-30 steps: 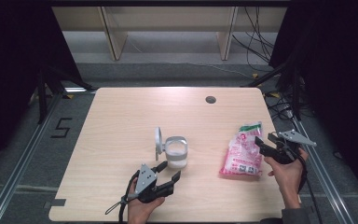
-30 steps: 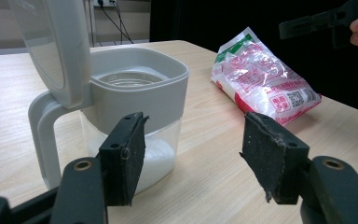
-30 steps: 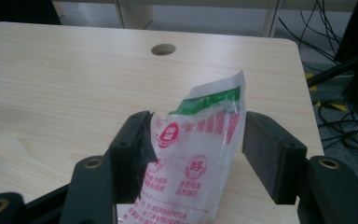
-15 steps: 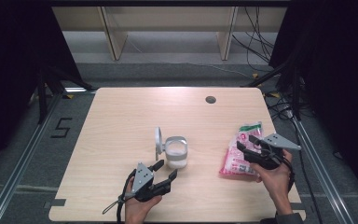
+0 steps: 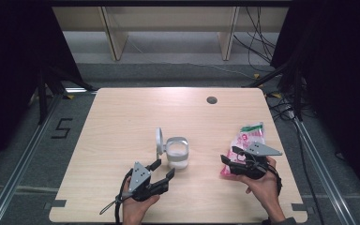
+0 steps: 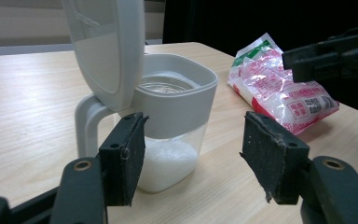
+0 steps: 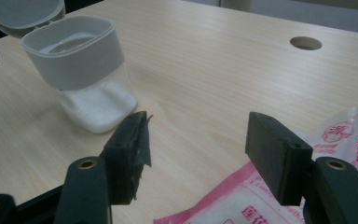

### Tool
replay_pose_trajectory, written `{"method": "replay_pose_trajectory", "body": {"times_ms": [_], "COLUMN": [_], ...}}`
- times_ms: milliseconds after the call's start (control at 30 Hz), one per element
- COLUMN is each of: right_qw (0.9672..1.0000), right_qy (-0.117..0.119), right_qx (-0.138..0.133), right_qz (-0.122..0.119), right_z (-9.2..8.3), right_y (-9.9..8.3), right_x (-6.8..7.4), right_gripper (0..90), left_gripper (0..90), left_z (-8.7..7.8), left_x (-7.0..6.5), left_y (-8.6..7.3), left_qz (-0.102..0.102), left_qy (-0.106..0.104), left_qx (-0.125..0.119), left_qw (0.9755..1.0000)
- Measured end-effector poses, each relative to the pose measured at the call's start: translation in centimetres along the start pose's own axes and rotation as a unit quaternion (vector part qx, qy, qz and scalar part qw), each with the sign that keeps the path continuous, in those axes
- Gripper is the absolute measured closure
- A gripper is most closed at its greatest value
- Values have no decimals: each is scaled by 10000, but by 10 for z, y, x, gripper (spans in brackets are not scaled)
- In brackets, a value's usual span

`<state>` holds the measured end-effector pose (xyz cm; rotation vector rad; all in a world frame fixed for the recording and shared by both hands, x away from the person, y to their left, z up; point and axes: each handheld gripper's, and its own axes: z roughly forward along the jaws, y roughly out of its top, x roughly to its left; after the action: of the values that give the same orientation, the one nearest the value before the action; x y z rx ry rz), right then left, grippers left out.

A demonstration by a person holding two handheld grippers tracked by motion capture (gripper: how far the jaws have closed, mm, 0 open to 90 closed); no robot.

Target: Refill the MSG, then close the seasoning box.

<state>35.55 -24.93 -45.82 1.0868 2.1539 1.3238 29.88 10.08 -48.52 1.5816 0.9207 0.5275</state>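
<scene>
- High view: the container (image 5: 176,153) stands upright on the table (image 5: 122,117), a little toward 6 o'clock of the table's middle, with its lid (image 5: 159,140) flipped up at its 9 o'clock side. The pink bag (image 5: 246,140) lies flat toward 3 o'clock, near the table's edge.
- High view: the left gripper (image 5: 161,174) sits at 7 o'clock of the container, jaws spread and holding nothing. The right gripper (image 5: 229,156) hangs over the bag's near end, pointing toward 9 o'clock.
- Left gripper view: its jaws stand wide apart with the container between and beyond them, not touched. White powder fills the clear bottom. The bag lies at 2 o'clock.
- Right gripper view: its jaws have just been opening; they are spread, with bare table between them and the bag under the right-hand one. The container stands at 10 o'clock, well apart.
</scene>
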Motion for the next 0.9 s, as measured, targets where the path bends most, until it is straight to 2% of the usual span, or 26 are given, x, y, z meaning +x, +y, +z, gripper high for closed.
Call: {"method": "replay_pose_trajectory", "body": {"times_ms": [67,100,133,167,200,233,333,367,400,433,467,533,700,733,833,867,900], "right_qw": [9999,9999,9999,9999,9998,9999,9998,9998,9999,9999,9999,9999,9999,9999,9999,9999,9999], "right_qy": [23,46,83,98,99,85,82,94,84,83,96,92,57,100,74,148,101], "right_qx": [95,105,86,117,135,96,144,137,49,122,64,35,75,55,73,5,35], "right_qz": [106,56,-21,63,-85,7,-67,90,115,42,-85,-31,-66,12,-98,52,-69], "right_z": [1,2,2,2,2,2,0,-1,0,-2,-1,-3,-5,-4,-5,-4,-5], "right_y": [-2,-3,-4,-5,-5,-7,-8,-9,-9,-9,-10,-10,-11,-12,-12,-12,-11], "right_x": [4,5,5,7,5,8,6,8,8,7,5,7,8,10,9,12,11], "right_gripper": [393,393,393,393,393,393,393,393,393,393,393,395,395,395,395,395,395], "left_gripper": [386,387,389,399,409,412,446,458,475,509,547,644,751,777,840,853,866], "left_z": [-1,-1,-2,-3,-3,-3,-4,-4,-6,-6,-8,-10,-12,-12,-12,-12,-13], "left_x": [2,4,5,5,7,7,9,9,10,11,11,13,18,18,20,20,20], "left_y": [1,2,3,3,3,3,3,3,4,3,4,5,6,7,7,7,7], "left_qz": [-21,-2,-4,25,45,37,80,63,118,101,71,160,221,201,301,321,350], "left_qy": [53,21,92,91,100,94,111,94,100,51,19,9,139,139,166,178,186], "left_qx": [17,-49,25,35,40,28,15,-53,7,-40,-65,-50,-33,-41,-31,15,7], "left_qw": [10000,10000,10000,9999,9999,9999,9999,9999,9999,9999,10000,9999,9997,9997,9994,9993,9992]}}
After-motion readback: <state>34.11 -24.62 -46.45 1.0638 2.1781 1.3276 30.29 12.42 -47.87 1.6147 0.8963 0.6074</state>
